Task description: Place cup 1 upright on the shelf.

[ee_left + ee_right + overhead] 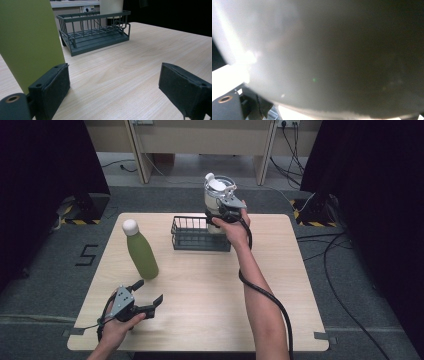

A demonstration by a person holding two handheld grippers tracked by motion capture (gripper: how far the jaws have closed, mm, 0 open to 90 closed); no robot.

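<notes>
Right now my right gripper (223, 213) is clamped on the white cup (216, 200), holding it up at the far side of the tabletop (210, 295), above and just behind the far right corner of the dark wire basket (195, 234). In the high view the cup's body is pale and cylindrical, with a white lid and a small rounded knob at its top; its lower part is hidden behind the gripper and my hand (234, 231). In the right gripper view the cup's smooth white wall (324, 57) sits right against the lens, so close that it blurs.

My left gripper (149, 296) rests low near the front left corner of the tabletop, its jaws standing apart with nothing between them. In the left gripper view the two black pads (51, 87) frame bare pale wood. The green bottle (140, 251) with its white cap stands upright just beyond and to the left of that gripper, near the left pad but not touching it as far as I can tell. The basket (95, 32) stands farther off across the wood, well apart from the bottle, and looks empty from here.
</notes>
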